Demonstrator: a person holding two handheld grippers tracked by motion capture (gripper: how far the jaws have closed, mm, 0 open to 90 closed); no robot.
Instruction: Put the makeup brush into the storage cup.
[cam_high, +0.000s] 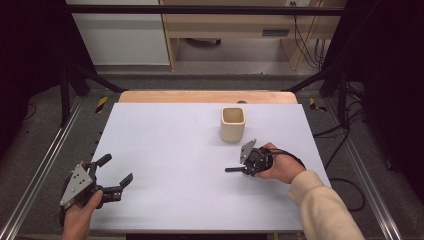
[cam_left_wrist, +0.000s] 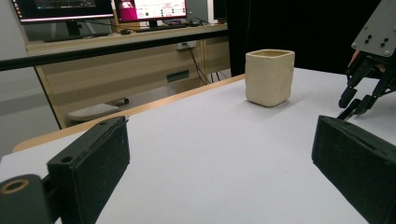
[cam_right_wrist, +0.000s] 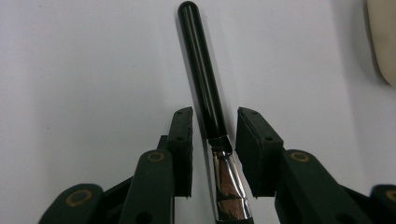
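A white table holds a cream square cup at about one o'clock from its centre. At four o'clock, the right gripper lies low over a thin black stick pointing toward nine. At seven o'clock, the left gripper rests with jaws spread apart

One cream cup, one black-handled brush and two grippers are counted on one white table.
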